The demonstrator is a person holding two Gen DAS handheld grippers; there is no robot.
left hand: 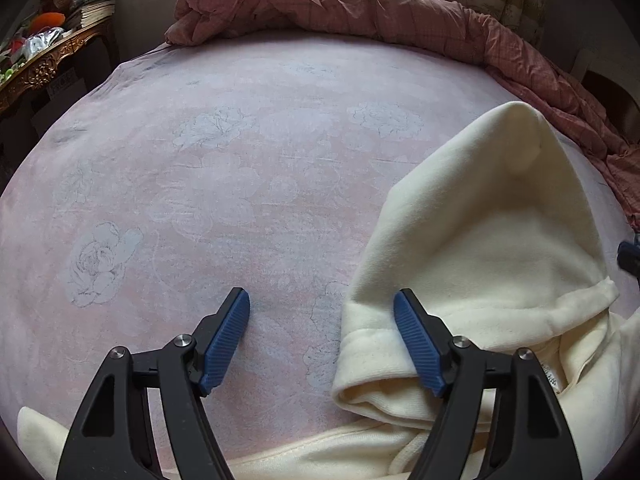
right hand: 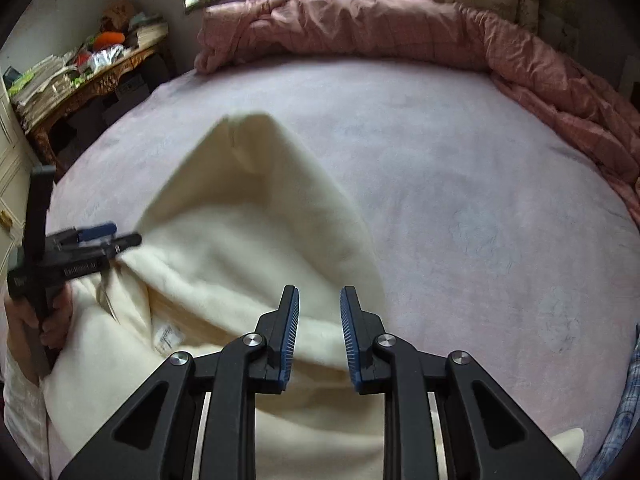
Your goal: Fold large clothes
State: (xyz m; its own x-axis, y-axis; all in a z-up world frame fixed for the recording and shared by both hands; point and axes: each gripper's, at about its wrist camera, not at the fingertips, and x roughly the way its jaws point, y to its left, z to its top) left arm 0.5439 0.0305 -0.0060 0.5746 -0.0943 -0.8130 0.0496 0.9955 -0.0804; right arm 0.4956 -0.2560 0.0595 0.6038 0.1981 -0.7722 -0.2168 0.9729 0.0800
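Note:
A cream hoodie [left hand: 500,240] lies on the pink bedsheet [left hand: 240,180], with its pointed hood spread flat toward the far side. My left gripper [left hand: 322,340] hovers low over the hood's opening rim. It is open wide, and the rim's rolled edge [left hand: 360,360] lies between the jaws without being pinched. In the right wrist view the same hoodie [right hand: 240,220] fills the lower left. My right gripper [right hand: 320,336] stands over the hood's right edge with a narrow gap, and nothing is clamped between its pads. A hand holds the left gripper [right hand: 100,240] at the hood's left side.
A crumpled pink quilt [right hand: 380,28] is bunched along the bed's far and right edges. A carved wooden side table [right hand: 88,76] piled with papers and clutter stands at the left. A blue plaid cloth [right hand: 624,400] shows at the right edge.

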